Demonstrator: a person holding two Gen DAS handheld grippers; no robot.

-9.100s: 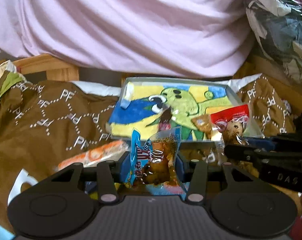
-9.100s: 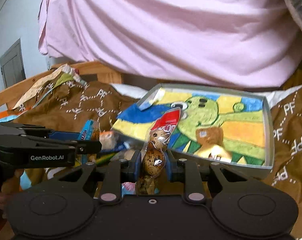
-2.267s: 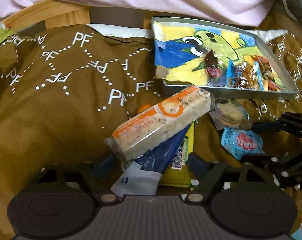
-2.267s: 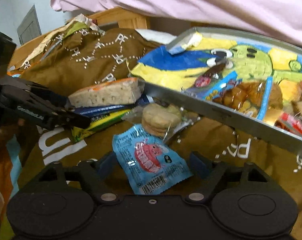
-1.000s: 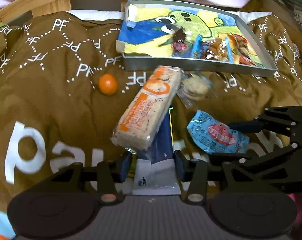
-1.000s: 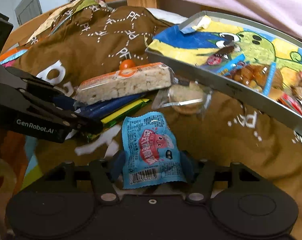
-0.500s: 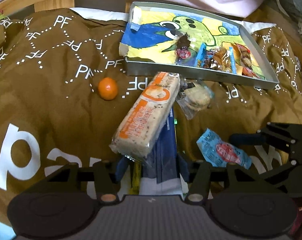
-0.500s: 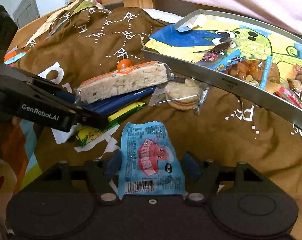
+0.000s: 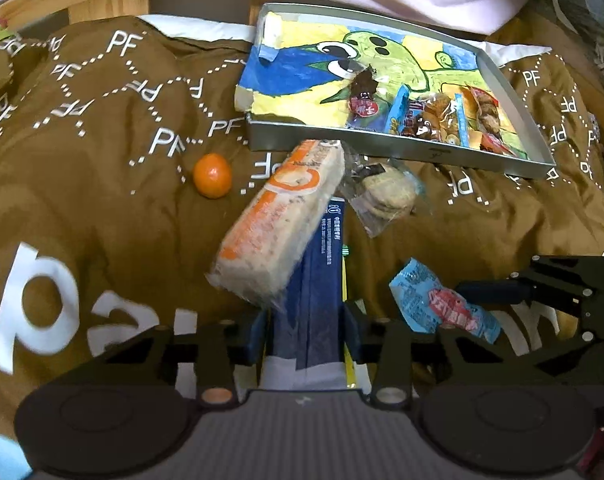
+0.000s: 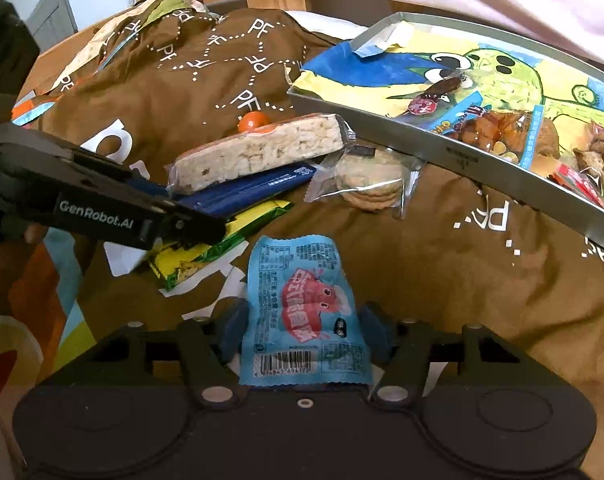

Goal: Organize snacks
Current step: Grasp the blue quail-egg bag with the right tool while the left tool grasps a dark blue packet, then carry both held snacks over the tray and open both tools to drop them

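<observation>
The left gripper (image 9: 306, 330) has its two fingers closed narrowly on the near end of a dark blue packet (image 9: 316, 280), which runs straight ahead from the tips. On top of this packet, a little to the left of the fingers, lies a long rice cracker bar (image 9: 280, 220) in an orange and clear wrapper, tilted toward the tray. Under the blue packet a yellow and green packet (image 10: 218, 246) shows at its edge. The right gripper (image 10: 302, 330) holds a light blue snack packet (image 10: 304, 312) with a red cartoon print between its fingers; the fingers (image 10: 232, 330) sit against the two sides of the packet, and the barcode end points back to the camera. Ahead of the right gripper, just before the near wall of the tray, a clear bag of round cookies (image 10: 368, 186) rests on the brown quilt (image 9: 94, 184) printed with white letters. A small orange fruit (image 9: 213, 175) lies on the quilt, ahead and to the left of the left gripper, apart from the other things. The metal tray (image 9: 402, 150), lined with a green cartoon drawing, is further ahead of both grippers and holds several wrapped snacks (image 9: 434, 118) at its right side.
</observation>
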